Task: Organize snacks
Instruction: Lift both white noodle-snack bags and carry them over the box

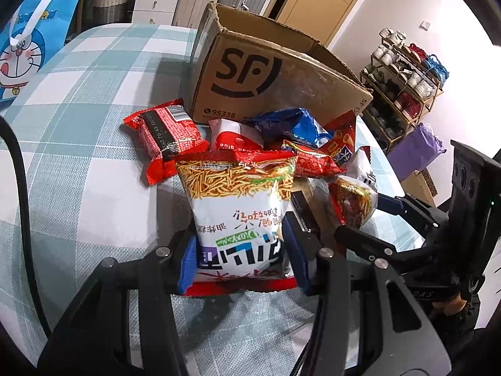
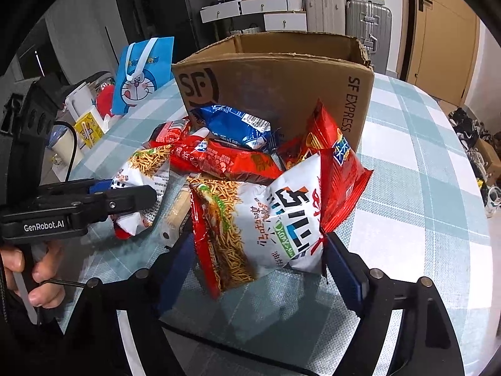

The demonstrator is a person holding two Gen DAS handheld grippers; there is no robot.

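Observation:
A pile of snack bags lies in front of an open SF cardboard box on a checked tablecloth; the box also shows in the right wrist view. My left gripper is shut on a white noodle-snack bag. My right gripper is shut on a second white noodle-snack bag. In the left wrist view the right gripper grips its bag at right. In the right wrist view the left gripper holds its bag at left. A blue bag and red bags lie on the pile.
A red packet lies left of the pile. A blue Doraemon bag stands at the table's far left. A shoe rack stands beyond the table. Suitcases and drawers stand behind the box.

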